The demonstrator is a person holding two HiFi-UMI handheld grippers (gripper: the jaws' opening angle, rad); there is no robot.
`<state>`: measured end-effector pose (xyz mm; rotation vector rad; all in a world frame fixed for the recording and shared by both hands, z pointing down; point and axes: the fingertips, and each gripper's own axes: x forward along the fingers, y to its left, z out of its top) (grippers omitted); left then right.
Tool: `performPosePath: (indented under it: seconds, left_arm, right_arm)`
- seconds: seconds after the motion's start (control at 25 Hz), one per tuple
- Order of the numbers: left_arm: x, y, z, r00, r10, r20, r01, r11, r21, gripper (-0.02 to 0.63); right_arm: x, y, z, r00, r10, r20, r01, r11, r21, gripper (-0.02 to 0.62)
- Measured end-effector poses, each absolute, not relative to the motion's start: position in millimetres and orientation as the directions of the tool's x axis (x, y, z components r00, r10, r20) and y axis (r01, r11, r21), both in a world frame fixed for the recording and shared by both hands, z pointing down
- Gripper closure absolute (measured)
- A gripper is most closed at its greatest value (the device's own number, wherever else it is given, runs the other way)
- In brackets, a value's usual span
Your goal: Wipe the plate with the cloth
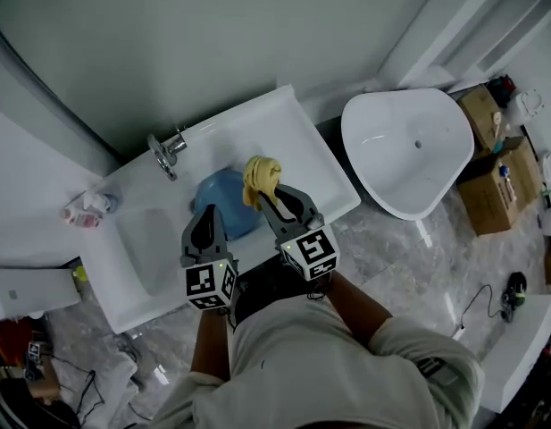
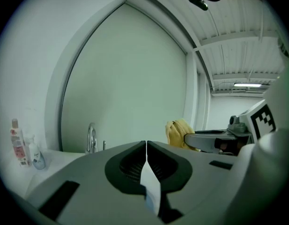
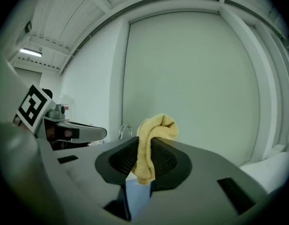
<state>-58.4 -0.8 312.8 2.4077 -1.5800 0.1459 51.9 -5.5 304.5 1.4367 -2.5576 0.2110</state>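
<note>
The right gripper (image 1: 269, 197) had its jaws clenched on the yellow cloth (image 1: 262, 175). In the right gripper view the cloth (image 3: 151, 134) was pinched between the ribbed pads. Its bunched top rose above the jaw tips and folded over to the right, and a shorter end hung down behind them into the gap.

The left gripper (image 1: 207, 214) had its jaws pressed together, meeting along a thin line at the tips (image 2: 146, 144), with nothing showing between them. Behind the tips, only a narrow pale sliver with a trace of blue showed through the gap.

In the head view both grippers were side by side near the middle of the frame, over the white sink (image 1: 257, 119). The blue plate (image 1: 223, 195) was in the sink's bowl. Its left edge was under the left jaws and its right edge under the right jaws. The cloth hung above the plate's upper right rim; whether it touched the plate could not be told.

The tap (image 1: 166, 153) stood at the back of the sink, up and left of the plate. Small bottles (image 1: 83, 211) stood on the sink's left end. A white oval basin (image 1: 407, 146) filled the upper right of the frame, well apart from the plate.
</note>
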Motion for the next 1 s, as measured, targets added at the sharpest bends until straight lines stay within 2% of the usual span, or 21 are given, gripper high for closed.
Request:
performPosePath:
  seconds: [0.2,0.4,1.0]
  left_arm:
    - [-53,-11,257,0.356,-0.927,0.122,-0.933,-0.345,0.102,0.581]
    - [-46,-16,233,0.32,-0.944,0.074,-0.947,-0.319,0.021,0.581]
    - [-46,-5,233,0.269,-0.96,0.077,-0.963,-0.266,0.039,0.581]
  right_arm:
    - [65,-17,260,-0.524,-0.837,0.157,-0.848,0.529,-0.012,0.522]
    - [82,-26,233,-0.529,-0.843,0.1,-0.844,0.535,0.043,0.522]
    - [109,-32,221,-0.521,-0.85,0.08,-0.843,0.527,0.106,0.523]
